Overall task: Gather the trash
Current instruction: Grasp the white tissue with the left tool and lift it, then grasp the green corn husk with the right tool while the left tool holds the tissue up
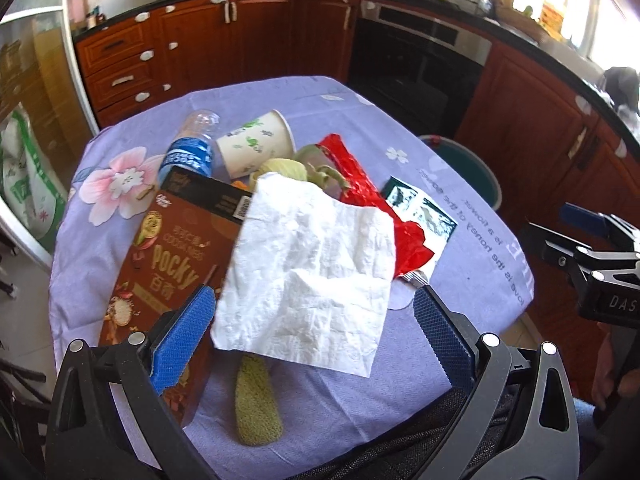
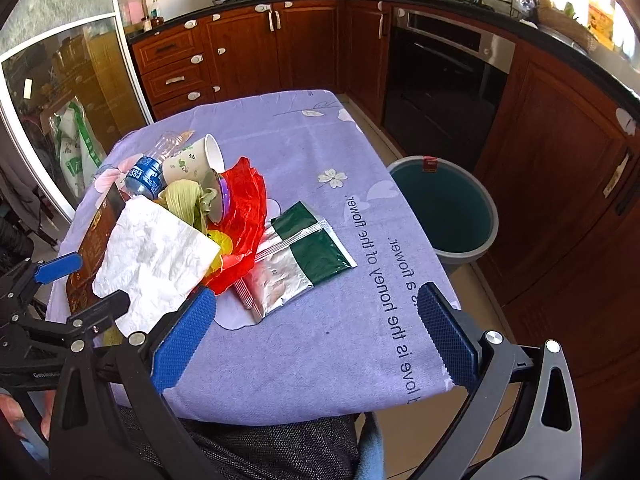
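A pile of trash lies on the purple cloth-covered table (image 1: 472,256). It holds a white tissue (image 1: 308,276), a brown Pocky box (image 1: 160,272), a paper cup (image 1: 256,144), a plastic bottle (image 1: 192,148), a red wrapper (image 1: 368,192), green husks (image 1: 316,172) and a green-and-silver sachet (image 2: 304,256). My left gripper (image 1: 314,312) is open just above the tissue's near side. My right gripper (image 2: 316,312) is open over the table's near right part, close to the sachet. A grey bin (image 2: 448,208) stands on the floor right of the table.
A yellow-green piece (image 1: 256,400) lies on the cloth near the front edge. Wooden cabinets (image 2: 240,48), an oven (image 2: 440,76) and a cluttered counter surround the table. A glass door (image 2: 60,92) is at the left.
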### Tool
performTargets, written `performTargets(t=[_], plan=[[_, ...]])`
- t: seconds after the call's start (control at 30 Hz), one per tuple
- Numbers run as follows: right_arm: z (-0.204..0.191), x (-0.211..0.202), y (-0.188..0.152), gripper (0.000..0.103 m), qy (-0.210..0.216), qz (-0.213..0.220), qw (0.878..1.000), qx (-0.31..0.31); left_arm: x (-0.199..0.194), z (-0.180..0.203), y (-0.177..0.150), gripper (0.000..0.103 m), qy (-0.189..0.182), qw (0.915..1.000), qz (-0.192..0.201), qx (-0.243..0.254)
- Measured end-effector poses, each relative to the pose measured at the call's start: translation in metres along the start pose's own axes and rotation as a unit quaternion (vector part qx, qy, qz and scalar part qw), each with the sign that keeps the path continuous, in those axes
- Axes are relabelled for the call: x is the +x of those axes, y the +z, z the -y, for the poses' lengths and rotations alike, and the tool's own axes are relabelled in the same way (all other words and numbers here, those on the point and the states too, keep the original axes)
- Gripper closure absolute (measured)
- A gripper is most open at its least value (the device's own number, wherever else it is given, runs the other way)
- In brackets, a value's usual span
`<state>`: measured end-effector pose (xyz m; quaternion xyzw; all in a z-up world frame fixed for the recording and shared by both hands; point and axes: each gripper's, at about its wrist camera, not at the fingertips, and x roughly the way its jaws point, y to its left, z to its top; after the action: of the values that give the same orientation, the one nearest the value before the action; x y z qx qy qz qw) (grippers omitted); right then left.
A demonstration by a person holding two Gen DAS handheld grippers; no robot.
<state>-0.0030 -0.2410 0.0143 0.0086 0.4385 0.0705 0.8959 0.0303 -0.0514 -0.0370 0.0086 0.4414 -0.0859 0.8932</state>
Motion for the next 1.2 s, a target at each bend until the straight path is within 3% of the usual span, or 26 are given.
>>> performTargets(t=[0.13,0.33,0.43,0.47,0.53,0.57,0.83,1.1,1.2], plan=[[0.006,0.013,-0.003,0.006,0.015,-0.022,1.0,0.012,0.019,0.017,0.0,0.014,0.006,0.9991,-0.021,0.037],[0.013,0.031,-0.009,0.006,0.034,-0.045,0.998,0.027,0.05,0.024,-0.014,0.021,0.021,0.9949,-0.075,0.063],[0.016,0.04,-0.011,0.006,0.046,-0.06,0.996,0.039,0.052,0.02,-0.018,0.058,0.014,0.9947,-0.083,0.059],[0.017,0.042,-0.012,0.006,0.048,-0.063,0.996,0.042,0.051,0.019,-0.018,0.065,0.012,0.995,-0.081,0.057],[0.017,0.045,-0.013,0.006,0.051,-0.068,0.995,0.044,0.047,0.015,-0.018,0.088,0.009,0.9956,-0.076,0.054],[0.017,0.046,-0.014,0.006,0.052,-0.07,0.995,0.045,0.043,0.013,-0.017,0.092,0.006,0.9961,-0.072,0.051],[0.005,0.054,-0.01,0.006,0.072,-0.079,0.994,0.032,-0.002,-0.013,0.012,0.097,-0.003,1.0,-0.003,0.004],[-0.024,0.069,0.013,0.006,0.105,-0.089,0.99,0.005,-0.023,-0.039,0.027,0.096,-0.052,0.9972,0.014,-0.051],[-0.037,0.069,0.02,0.006,0.107,-0.08,0.991,-0.01,-0.026,-0.045,0.026,0.096,-0.043,0.9975,0.016,-0.053]])
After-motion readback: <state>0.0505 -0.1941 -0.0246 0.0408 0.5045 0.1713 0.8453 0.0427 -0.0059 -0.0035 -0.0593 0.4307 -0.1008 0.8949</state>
